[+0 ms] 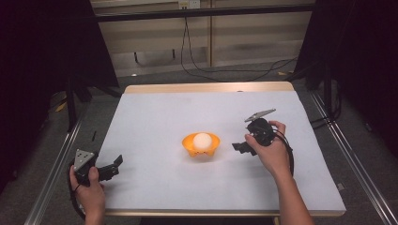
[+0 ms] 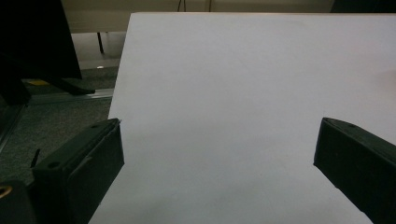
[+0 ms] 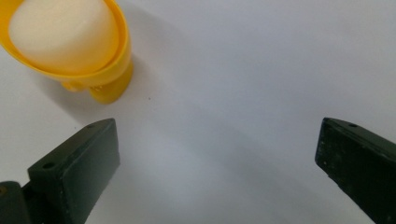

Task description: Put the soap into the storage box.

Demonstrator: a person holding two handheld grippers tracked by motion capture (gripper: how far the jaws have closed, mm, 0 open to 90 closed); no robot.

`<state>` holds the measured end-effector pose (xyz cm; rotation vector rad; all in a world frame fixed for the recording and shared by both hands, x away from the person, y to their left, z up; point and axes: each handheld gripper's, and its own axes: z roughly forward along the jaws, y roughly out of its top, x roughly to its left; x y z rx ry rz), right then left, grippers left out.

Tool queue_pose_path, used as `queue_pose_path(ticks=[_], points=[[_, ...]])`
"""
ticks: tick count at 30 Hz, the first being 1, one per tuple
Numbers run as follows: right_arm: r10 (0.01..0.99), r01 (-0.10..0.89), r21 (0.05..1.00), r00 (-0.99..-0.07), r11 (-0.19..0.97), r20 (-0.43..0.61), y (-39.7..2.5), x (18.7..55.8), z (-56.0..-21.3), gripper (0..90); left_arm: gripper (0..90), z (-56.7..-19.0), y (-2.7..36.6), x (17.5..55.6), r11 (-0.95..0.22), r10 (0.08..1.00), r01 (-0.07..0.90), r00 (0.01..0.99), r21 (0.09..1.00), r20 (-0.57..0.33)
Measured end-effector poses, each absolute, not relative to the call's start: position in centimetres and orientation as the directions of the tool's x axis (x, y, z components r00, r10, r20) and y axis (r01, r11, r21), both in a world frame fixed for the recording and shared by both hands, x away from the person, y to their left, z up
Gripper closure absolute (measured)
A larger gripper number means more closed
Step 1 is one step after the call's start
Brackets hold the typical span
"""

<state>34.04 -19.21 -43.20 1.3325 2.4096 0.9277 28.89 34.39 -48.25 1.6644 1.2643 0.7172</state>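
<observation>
The right gripper (image 1: 240, 146), jaws apart, sits at the 3 o'clock side of the orange bowl (image 1: 201, 146) holding a white ball (image 1: 202, 140) at bench (image 1: 155, 117) centre, apparently approaching; next, close in on the bowl rim, while the left gripper (image 1: 114, 165) idles, jaws apart, at 8 o'clock.

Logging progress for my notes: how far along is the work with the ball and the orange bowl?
Looks done: the white ball already sits in the orange bowl mid-table. In hand: nothing. The right claw is just right of the bowl, jaws wide apart and empty; the left claw waits at the table's near left edge, also open and empty. Left: possibly moving the bowl, since the right claw is nearest it.
</observation>
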Motion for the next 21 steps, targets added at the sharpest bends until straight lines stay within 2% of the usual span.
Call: queue_pose_path(ticks=[21], points=[[0.869,0.692,0.655,-0.483,0.303,0.108,-26.0,30.5,-46.1,0.6,1.4,-48.3,34.4,28.9,-0.073,0.948,0.429,0.31,0.9,-0.071]])
